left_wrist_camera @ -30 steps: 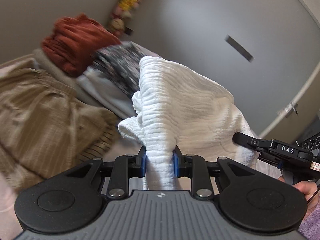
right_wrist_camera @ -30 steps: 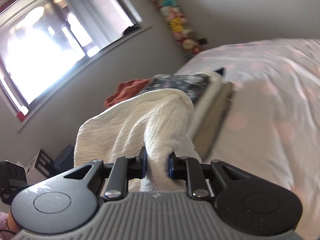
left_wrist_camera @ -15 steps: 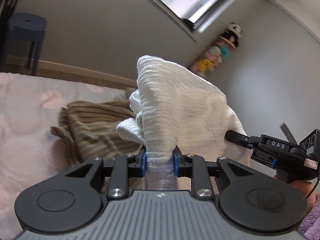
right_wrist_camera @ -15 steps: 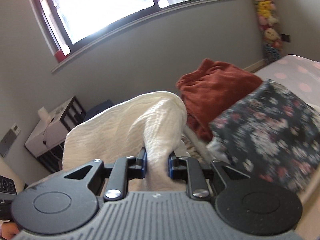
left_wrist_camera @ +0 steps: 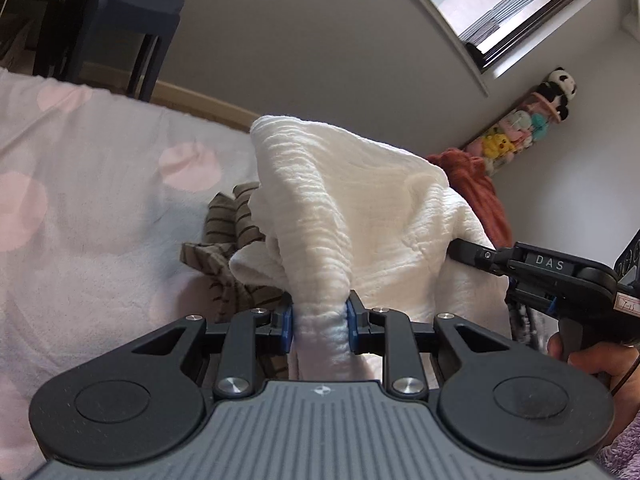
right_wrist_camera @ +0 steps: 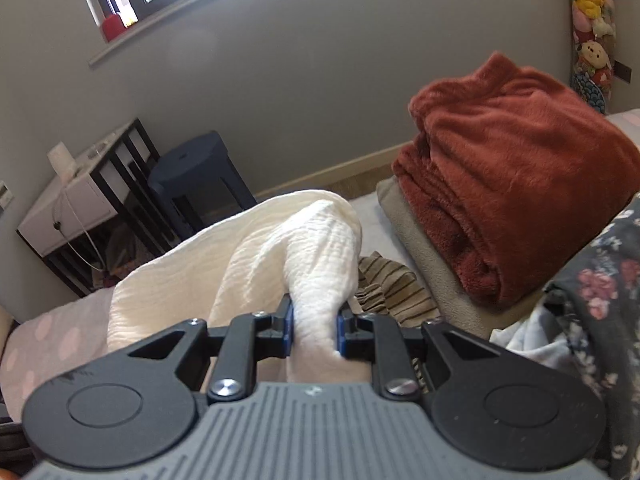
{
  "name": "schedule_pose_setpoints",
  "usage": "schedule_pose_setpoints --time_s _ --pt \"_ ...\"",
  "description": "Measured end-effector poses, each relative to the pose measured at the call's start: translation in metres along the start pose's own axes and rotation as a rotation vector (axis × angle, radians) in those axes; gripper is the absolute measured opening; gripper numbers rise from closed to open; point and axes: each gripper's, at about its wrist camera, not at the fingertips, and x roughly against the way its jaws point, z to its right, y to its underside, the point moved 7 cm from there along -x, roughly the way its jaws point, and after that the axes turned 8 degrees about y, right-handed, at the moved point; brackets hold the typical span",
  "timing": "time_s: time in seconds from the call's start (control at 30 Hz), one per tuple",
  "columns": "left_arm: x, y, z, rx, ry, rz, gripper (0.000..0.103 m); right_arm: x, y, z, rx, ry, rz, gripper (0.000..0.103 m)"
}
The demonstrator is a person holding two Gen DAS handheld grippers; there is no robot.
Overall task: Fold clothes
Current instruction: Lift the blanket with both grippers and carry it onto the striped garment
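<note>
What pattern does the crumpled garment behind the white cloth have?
Tan with thin dark stripes, clearest in the right wrist view.

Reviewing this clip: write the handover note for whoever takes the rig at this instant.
Left tool: shut on the white garment.
Right tool: shut on the same garment, held up above the pink-dotted bed.
Nearby: striped brown garment lies crumpled beneath; rust blanket sits folded on a beige piece.
Done: garment gripped at two points.
Left: spread it flat on the bed and fold it; the striped one looks unfolded too.
</note>
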Motion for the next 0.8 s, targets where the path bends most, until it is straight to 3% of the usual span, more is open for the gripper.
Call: schedule_pose_setpoints --time_s 0.27,0.4,0.57,0.67,0.8 --pt "-0.016 0.013 -0.009 0.0 -0.03 -0.043 0.024 -0.047 0.016 0.004 0.05 0.113 -0.063 0.023" --pt "-0.015 0.015 -0.011 0.004 -0.034 -0.056 0.026 -0.053 0.02 0.008 0.01 0.138 -0.069 0.027" --pt "-0.006 0.008 -0.007 -0.001 -0.048 -0.077 0.036 -0.03 0.016 0.013 -0.037 0.142 -0.021 0.041" --pt "-0.001 0.006 -0.005 0.002 -0.044 -0.085 0.046 -0.008 0.012 0.017 -0.064 0.167 0.014 0.042" --pt "0.013 0.001 0.0 -0.049 -0.056 -0.075 0.049 0.021 0.009 0.017 -0.081 0.195 0.055 0.042"
